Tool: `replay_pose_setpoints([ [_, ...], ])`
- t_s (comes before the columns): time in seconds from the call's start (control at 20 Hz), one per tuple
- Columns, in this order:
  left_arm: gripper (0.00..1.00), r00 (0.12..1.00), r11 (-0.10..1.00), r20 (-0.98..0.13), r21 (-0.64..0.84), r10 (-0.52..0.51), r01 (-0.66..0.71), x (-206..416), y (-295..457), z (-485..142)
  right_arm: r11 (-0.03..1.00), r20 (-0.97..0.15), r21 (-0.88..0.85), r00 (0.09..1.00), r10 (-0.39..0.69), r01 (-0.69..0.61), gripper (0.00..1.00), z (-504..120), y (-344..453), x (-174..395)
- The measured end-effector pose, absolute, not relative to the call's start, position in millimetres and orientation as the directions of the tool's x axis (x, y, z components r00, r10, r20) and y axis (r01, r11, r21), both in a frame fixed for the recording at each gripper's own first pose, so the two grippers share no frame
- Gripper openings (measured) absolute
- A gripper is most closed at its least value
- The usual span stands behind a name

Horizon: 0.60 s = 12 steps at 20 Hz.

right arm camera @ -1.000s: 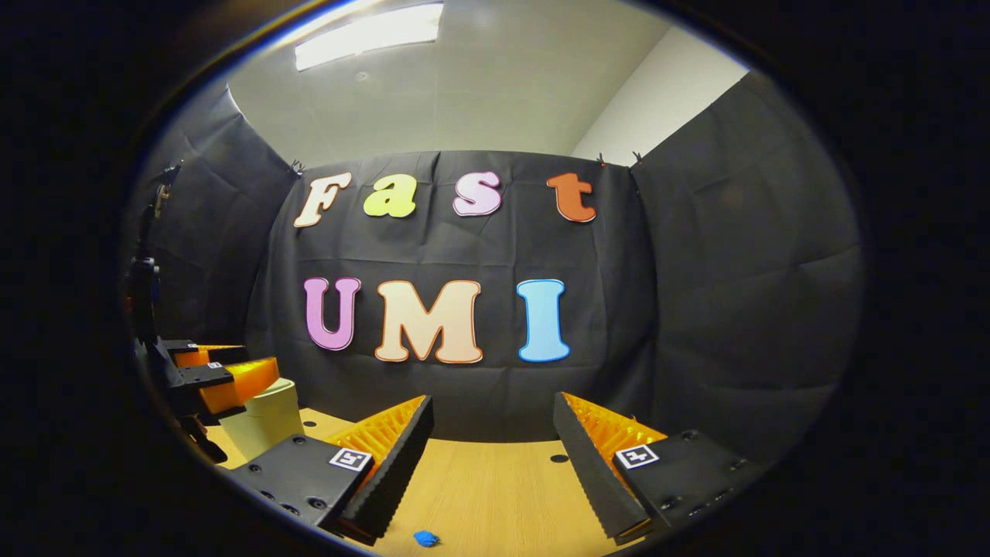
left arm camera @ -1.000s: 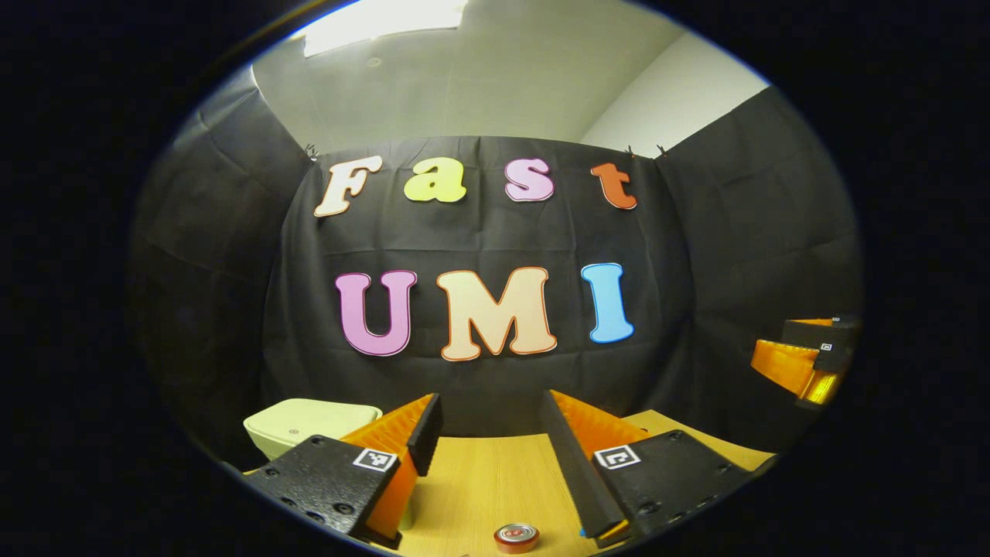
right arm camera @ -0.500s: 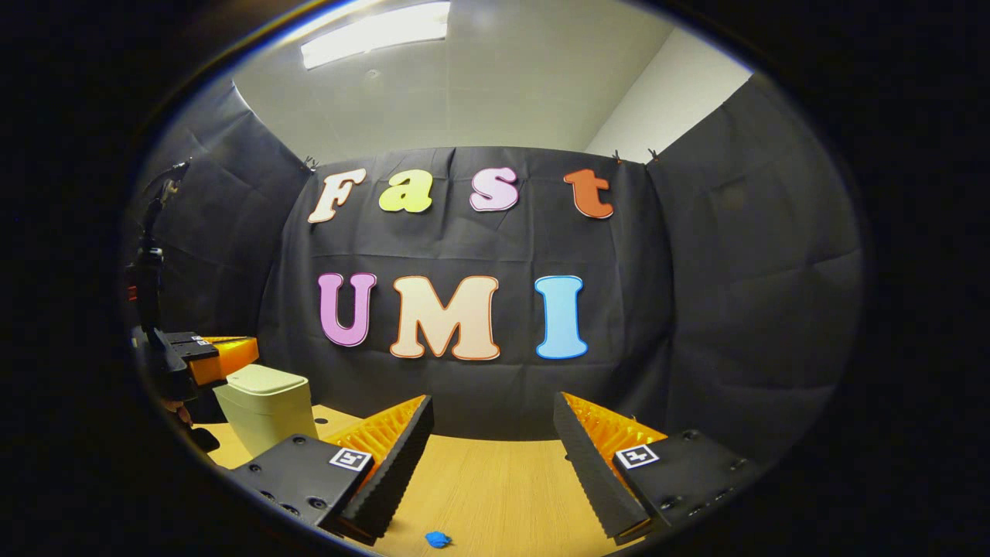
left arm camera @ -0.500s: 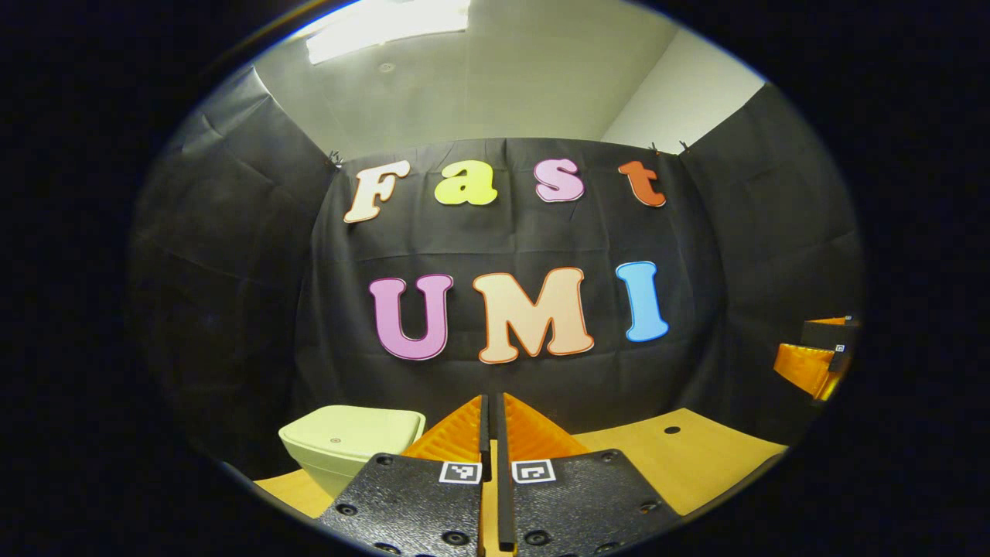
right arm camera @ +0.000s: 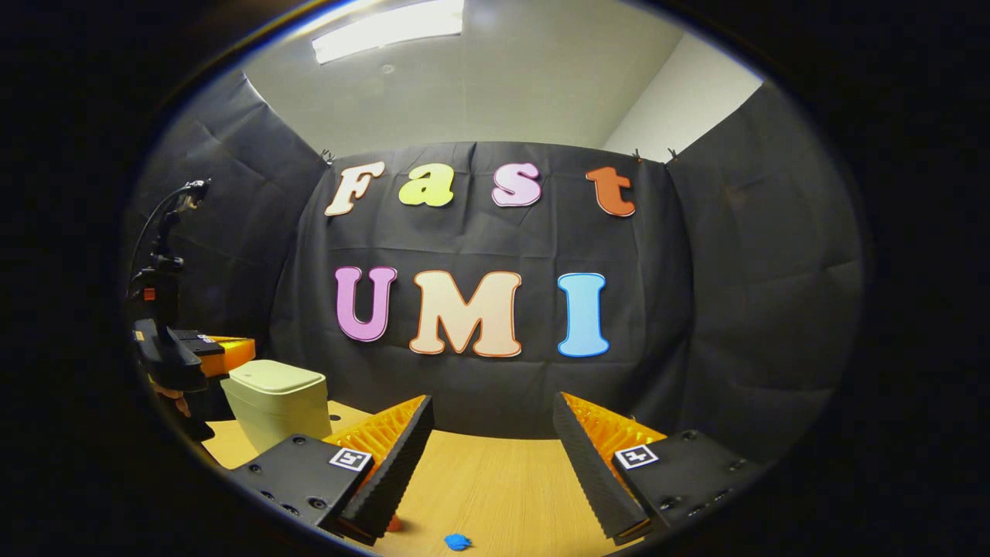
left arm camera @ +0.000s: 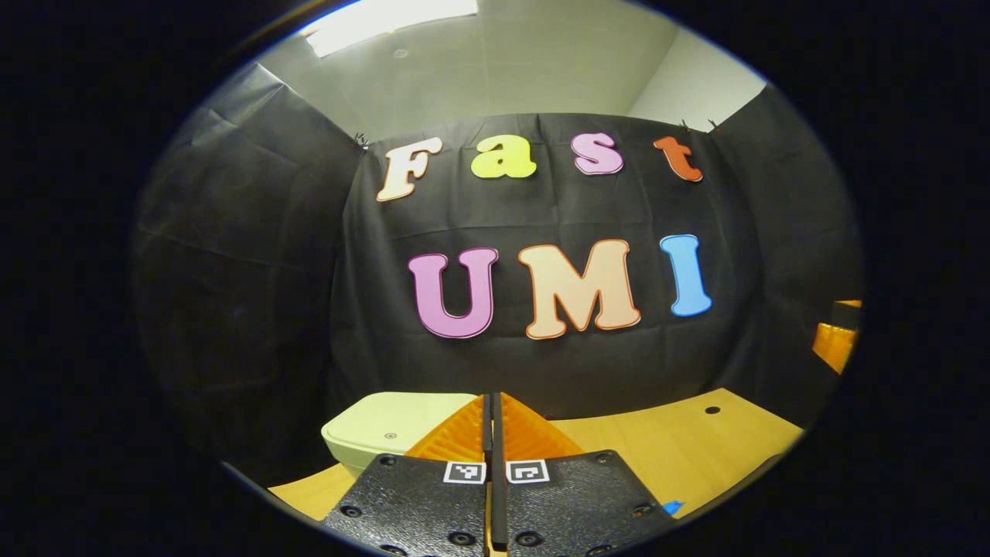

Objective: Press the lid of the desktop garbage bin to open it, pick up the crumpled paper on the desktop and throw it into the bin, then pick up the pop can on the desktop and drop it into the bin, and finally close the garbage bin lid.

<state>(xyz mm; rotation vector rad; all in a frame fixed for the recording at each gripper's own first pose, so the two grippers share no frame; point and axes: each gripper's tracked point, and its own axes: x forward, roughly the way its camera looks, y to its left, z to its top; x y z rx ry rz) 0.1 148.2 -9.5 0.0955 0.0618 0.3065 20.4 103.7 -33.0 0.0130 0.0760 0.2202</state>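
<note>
- Left gripper [left arm camera: 492, 406]: fingers pressed together with nothing between them, tips raised just beside the closed lid of the pale green garbage bin [left arm camera: 390, 425] (lid still down).
- Right gripper [right arm camera: 493, 429]: fingers spread wide over the wooden desktop [right arm camera: 495, 487], gripping nothing.
- Crumpled blue paper [right arm camera: 458, 542]: on the desktop, below the right gripper.
- Square black-and-white markers on both grippers; no readable brand on the bin.

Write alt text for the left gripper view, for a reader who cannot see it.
The left hand-held gripper, its fingers closed together with nothing between them, points just past the closed lid of a pale green desktop garbage bin. The bin stands on a wooden table before a black cloth wall, with a small blue scrap at the lower right edge.
</note>
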Motion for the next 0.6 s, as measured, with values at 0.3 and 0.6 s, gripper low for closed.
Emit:
replay_pose_setpoints([
  [0.3, 0.0, 0.934, 0.936, -0.08, 0.081, 0.348, -0.342, 1, 195, -26, 0.978, -0.101, 0.015, 0.973, 0.207, -0.206, 1.0, -40, 127, 17],
  [0.6, 0.0, 0.909, 0.915, -0.114, 0.103, 0.4, -0.39, 8, 245, -51, 0.984, -0.137, -0.004, 0.975, 0.177, -0.179, 0.98, -48, 144, 14],
])
